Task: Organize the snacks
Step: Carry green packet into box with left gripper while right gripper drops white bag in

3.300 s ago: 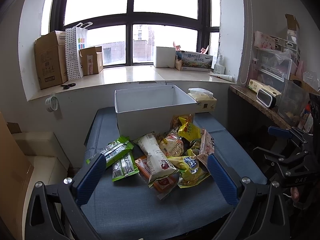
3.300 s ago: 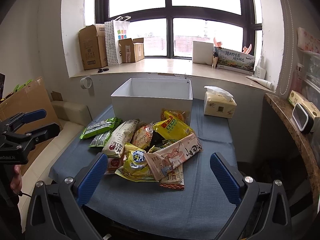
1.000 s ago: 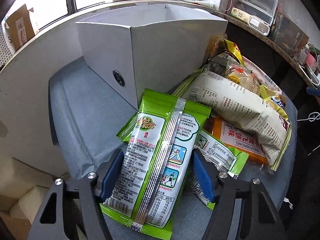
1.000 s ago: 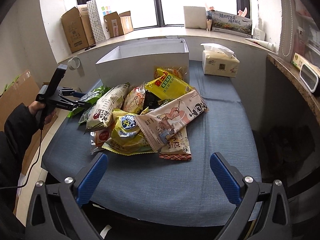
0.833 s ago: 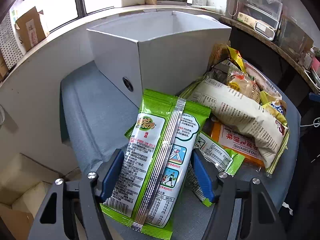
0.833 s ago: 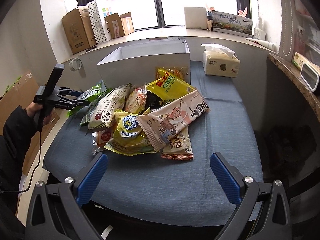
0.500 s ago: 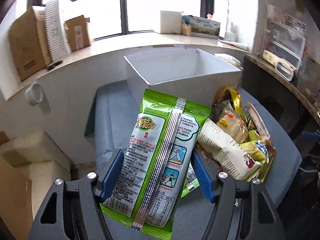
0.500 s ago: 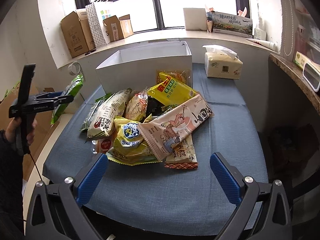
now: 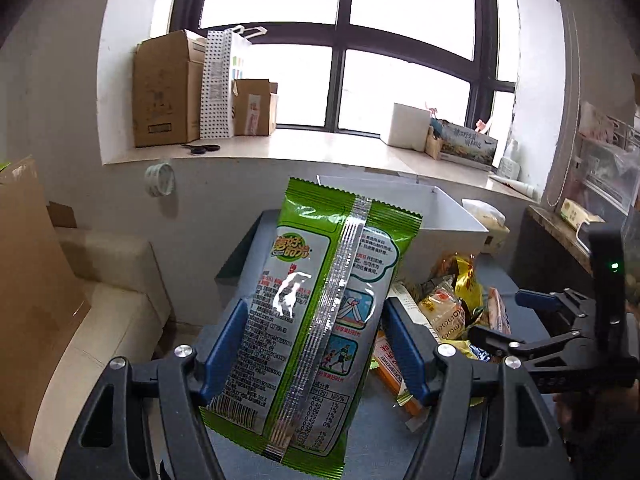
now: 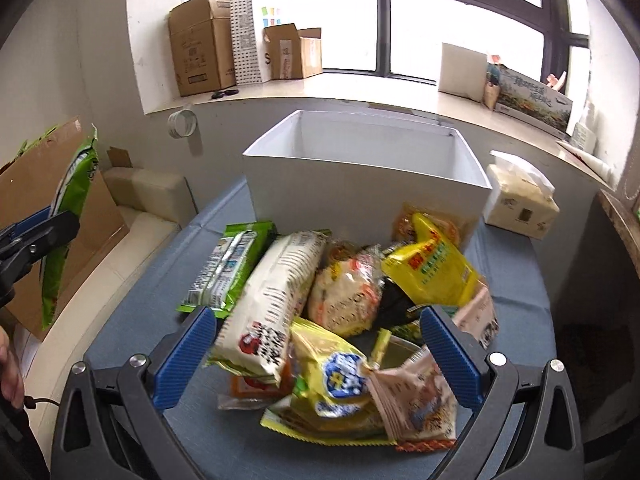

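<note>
Left wrist: green packet (image 9: 320, 316) lifted off table (image 10: 516, 280).

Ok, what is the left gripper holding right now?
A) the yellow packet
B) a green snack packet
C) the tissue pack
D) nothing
B: the left gripper has its blue pads pressed on both sides of the green snack packet, held up in the air away from the pile.

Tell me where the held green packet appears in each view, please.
Left wrist view: green packet fills the centre, clamped between the left tongs.
Right wrist view: it is at the far left edge, seen edge-on.
Shared landmark: the white box on the table.
</note>
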{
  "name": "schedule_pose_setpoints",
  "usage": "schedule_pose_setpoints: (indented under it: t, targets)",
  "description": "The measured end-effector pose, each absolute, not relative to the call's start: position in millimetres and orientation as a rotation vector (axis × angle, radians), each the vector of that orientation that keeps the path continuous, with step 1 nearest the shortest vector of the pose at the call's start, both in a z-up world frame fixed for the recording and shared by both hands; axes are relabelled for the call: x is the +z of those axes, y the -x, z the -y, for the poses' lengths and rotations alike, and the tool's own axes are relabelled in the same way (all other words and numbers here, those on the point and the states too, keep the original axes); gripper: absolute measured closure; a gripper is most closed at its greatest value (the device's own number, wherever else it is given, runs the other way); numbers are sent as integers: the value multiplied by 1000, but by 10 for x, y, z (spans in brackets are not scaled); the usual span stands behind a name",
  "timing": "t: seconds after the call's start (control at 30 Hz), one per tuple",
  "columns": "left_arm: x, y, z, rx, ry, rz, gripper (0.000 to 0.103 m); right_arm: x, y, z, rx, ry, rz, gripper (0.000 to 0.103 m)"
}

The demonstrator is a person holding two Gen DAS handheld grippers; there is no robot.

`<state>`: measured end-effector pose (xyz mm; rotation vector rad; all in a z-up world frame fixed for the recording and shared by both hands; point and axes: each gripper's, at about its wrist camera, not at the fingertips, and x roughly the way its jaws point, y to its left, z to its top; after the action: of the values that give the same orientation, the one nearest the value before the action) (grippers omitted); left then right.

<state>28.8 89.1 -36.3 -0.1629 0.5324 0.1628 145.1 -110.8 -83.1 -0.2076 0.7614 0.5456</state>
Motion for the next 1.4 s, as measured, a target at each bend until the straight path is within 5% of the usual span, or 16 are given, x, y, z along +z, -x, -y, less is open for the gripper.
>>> schedule_pose_setpoints:
  t: [0.53, 0.57, 0.63, 0.8, 1.4]
  targets:
    - [-386, -60, -1294, 260, 220, -480, 29, -1405, -2078, 280, 565, 255, -964, 0]
    - [-394, -65, -1299, 255, 222, -484, 29, -1446, -2087, 263, 557, 267, -970, 7]
    - [-413, -70, -1299, 262, 219, -489, 29, -1560, -2112, 235, 535, 295, -1010, 45]
    - [-411, -104, -1293, 248, 217, -497, 29, -1584, -2062, 265, 517, 343, -987, 63]
    - [-357, -454, -840, 65, 184, -525, 29, -686, -1516, 1274, 473, 205, -776, 63]
